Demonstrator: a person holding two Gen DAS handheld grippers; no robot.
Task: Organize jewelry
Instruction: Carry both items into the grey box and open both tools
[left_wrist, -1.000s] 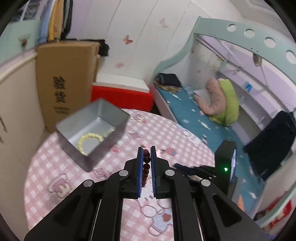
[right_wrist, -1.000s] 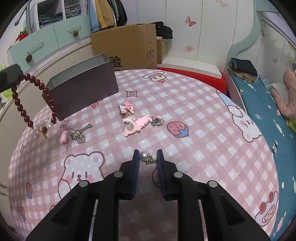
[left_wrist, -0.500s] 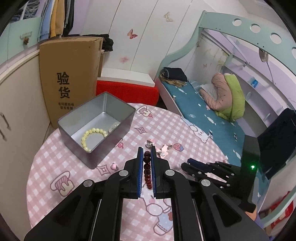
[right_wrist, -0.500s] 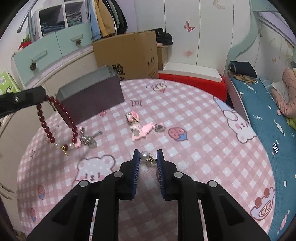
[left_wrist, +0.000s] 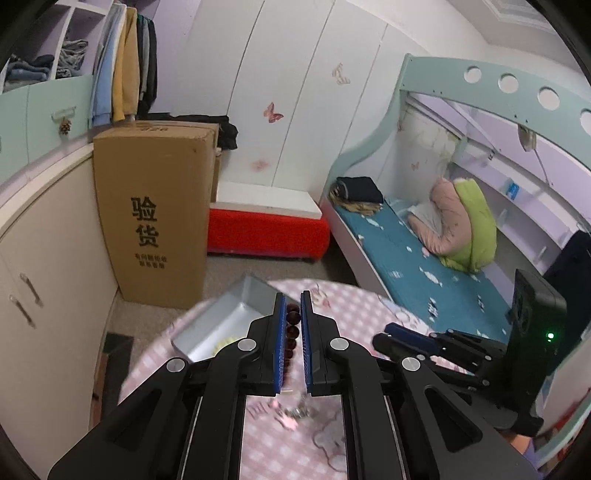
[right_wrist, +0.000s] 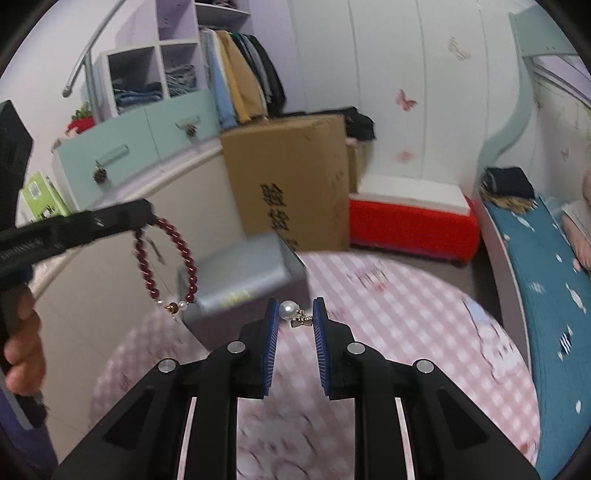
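My left gripper (left_wrist: 293, 306) is shut on a dark red bead bracelet (left_wrist: 291, 328); in the right wrist view the bracelet (right_wrist: 183, 269) hangs from the left gripper (right_wrist: 147, 216) high over the table. My right gripper (right_wrist: 295, 314) is shut on a pearl earring (right_wrist: 290, 312) with a small gold bow. The grey metal tin (left_wrist: 225, 325) stands on the pink checked table (left_wrist: 295, 446), below and ahead of both grippers, with a pale yellow bead bracelet (right_wrist: 232, 296) inside. The right gripper (left_wrist: 406, 338) also shows in the left wrist view.
Small pink charms and a chain (left_wrist: 291, 413) lie blurred on the table under my left gripper. A tall cardboard box (left_wrist: 155, 218), a red bench (left_wrist: 266, 229), cabinets (left_wrist: 44, 280) and a bed (left_wrist: 417, 251) surround the table.
Both grippers have risen well above the table and tilted up, each still holding its piece. The tin now appears lower and nearer in both views.
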